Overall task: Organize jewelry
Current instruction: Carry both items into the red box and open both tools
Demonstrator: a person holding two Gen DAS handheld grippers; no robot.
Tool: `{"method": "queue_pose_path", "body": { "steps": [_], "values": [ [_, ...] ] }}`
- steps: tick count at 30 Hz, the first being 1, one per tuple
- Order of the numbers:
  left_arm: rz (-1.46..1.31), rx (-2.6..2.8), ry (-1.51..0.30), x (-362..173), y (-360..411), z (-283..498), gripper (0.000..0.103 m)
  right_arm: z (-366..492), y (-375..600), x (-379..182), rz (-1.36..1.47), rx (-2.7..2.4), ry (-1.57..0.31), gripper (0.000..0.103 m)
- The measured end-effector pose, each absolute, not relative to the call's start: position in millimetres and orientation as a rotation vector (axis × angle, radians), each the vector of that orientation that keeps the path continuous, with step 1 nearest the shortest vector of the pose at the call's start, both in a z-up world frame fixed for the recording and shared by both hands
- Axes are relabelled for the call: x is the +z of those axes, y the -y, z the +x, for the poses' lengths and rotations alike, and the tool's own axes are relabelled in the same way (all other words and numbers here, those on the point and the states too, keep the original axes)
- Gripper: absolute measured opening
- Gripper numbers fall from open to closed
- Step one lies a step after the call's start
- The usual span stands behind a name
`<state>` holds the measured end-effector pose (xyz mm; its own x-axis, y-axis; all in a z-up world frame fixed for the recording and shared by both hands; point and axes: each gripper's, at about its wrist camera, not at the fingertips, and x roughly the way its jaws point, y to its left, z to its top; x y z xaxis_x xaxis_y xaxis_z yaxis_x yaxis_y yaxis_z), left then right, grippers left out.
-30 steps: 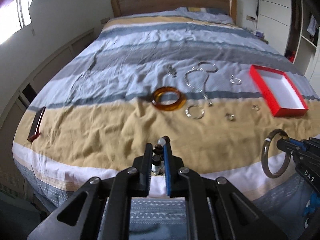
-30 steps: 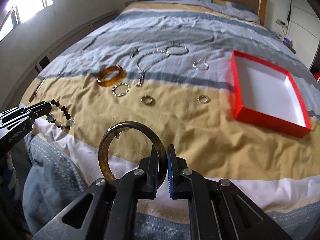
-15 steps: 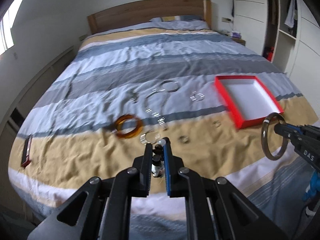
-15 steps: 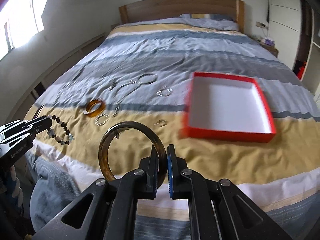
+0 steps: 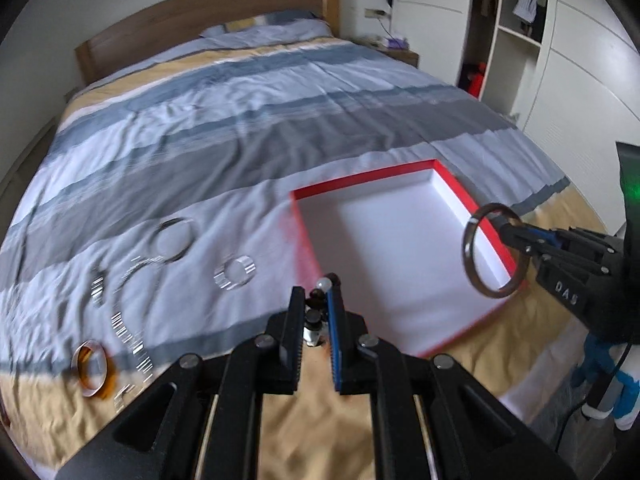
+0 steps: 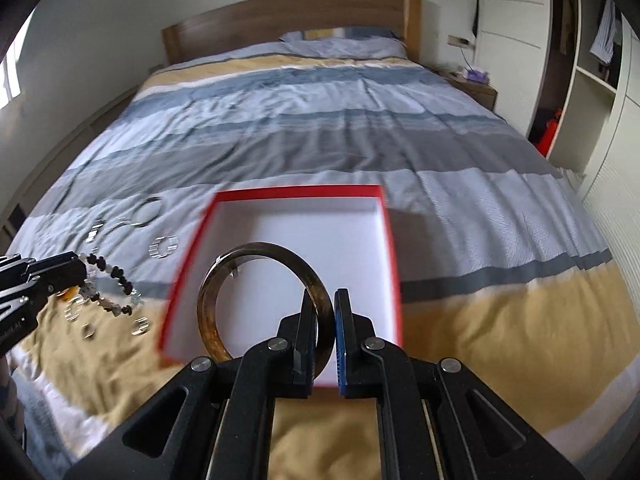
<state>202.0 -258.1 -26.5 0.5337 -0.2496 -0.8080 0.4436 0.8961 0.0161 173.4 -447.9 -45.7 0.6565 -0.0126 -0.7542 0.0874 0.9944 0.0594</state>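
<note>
Both claws have swung across the bed (image 5: pixel 248 128) twd. the red box (image 6: pixel 390 240): right claw (image 6: pixel 325 312) pinches a dark bangle (image 6: pixel 256 276) over the box's near edge, left claw (image 5: pixel 317 304) pinches a beaded bracelet (image 6: pixel 110 286) just left of it; drop-off looks imminent. Motion blur smears the loose rings (image 5: pixel 235 273), chain & amber bangle (image 5: pixel 93 369) left on the bed; the bracelet is mostly hidden betw. the fingers in the left view.

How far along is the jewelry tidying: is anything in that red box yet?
Nothing is done yet: the red box shows only its bare white floor. In hand: the right hand-held gripper holds a dark bangle, and the left hand-held gripper holds a beaded bracelet. Left on the bedspread: an amber bangle, a silver chain and several silver rings and hoops.
</note>
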Motion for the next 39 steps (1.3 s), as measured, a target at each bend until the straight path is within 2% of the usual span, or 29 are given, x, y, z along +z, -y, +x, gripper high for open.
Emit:
{"method": "queue_pose_path", "body": {
  "steps": [9, 16, 30, 39],
  "values": [
    [0.247, -0.439, -0.976, -76, 303, 282, 0.01, 239, 470, -86, 0.034, -0.047, -0.91, 0.008],
    [0.196, -0.493, -0.968, -80, 314, 327, 0.01, 279, 467, -96, -0.044, -0.041, -0.925, 0.008],
    [0.062, -0.68, -0.941, -57, 318, 333, 0.01, 293, 464, -109, -0.092, -0.057, -0.958, 0.008],
    [0.202, -0.543, -1.025, -100, 319, 329, 0.01, 294, 464, -110, -0.096, -0.056, -0.961, 0.007]
  ]
}}
